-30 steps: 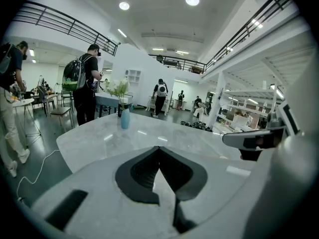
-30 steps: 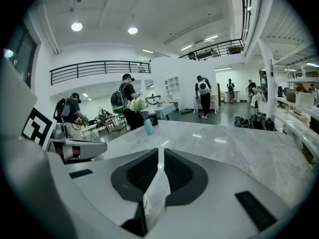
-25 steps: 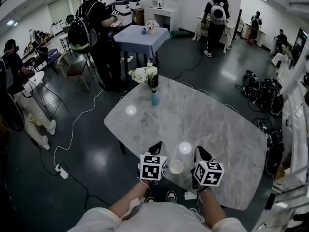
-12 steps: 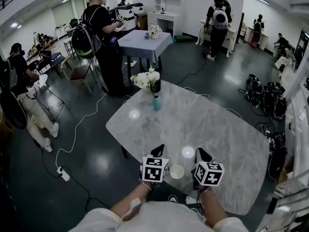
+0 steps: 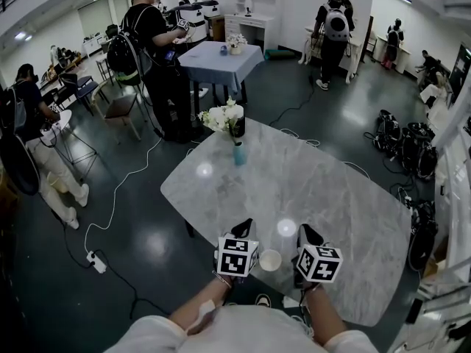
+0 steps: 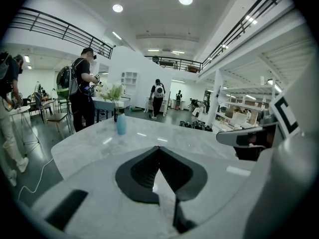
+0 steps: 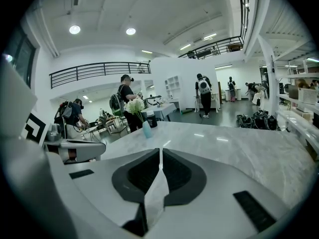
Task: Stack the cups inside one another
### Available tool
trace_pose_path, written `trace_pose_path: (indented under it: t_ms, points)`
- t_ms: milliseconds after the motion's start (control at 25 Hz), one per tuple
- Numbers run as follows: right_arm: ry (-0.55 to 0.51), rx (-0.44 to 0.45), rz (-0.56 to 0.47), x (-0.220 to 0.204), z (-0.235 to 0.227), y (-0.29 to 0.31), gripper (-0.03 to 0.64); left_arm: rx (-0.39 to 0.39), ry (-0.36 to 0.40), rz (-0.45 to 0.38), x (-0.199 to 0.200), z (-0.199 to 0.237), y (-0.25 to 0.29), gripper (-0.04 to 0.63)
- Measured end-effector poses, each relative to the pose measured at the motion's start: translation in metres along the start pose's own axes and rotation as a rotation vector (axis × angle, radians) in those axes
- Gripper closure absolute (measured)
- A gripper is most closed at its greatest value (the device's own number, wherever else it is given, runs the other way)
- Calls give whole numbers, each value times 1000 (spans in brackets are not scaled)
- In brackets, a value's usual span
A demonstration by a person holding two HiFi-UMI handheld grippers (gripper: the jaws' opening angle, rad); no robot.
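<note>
Grey marble table (image 5: 331,190) carries one pale cup (image 5: 270,259) at its near edge, close to the person. The cup stands upright with its mouth open, and whether more cups sit nested inside it cannot be told. It lies between the two tools: the left gripper (image 5: 241,227) is just to its left and the right gripper (image 5: 307,234) just to its right, neither touching it. Both point away from the person, across the table, so the cup sits behind their tips, level with the marker cubes. The left gripper's own view shows its jaws pressed together with nothing between them, and the right gripper's view shows the same. Near the far edge stands a blue vase (image 5: 237,153).
</note>
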State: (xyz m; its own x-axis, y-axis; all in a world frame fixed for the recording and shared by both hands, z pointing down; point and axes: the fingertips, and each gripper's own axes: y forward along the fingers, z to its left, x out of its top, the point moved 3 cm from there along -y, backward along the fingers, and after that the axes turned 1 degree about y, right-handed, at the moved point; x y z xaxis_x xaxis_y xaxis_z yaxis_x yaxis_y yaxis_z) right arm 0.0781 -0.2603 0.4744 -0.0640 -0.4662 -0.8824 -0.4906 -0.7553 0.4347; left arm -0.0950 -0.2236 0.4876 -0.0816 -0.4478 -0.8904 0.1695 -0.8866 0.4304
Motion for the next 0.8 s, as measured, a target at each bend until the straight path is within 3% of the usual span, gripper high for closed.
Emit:
trace_pose_path:
  t_ms: [520, 800]
  points:
    - [5, -9, 18, -10, 4, -8, 594, -4, -4, 18, -10, -1, -6, 600]
    - [23, -47, 19, -19, 1, -24, 594, -48, 16, 26, -12, -12, -10, 600]
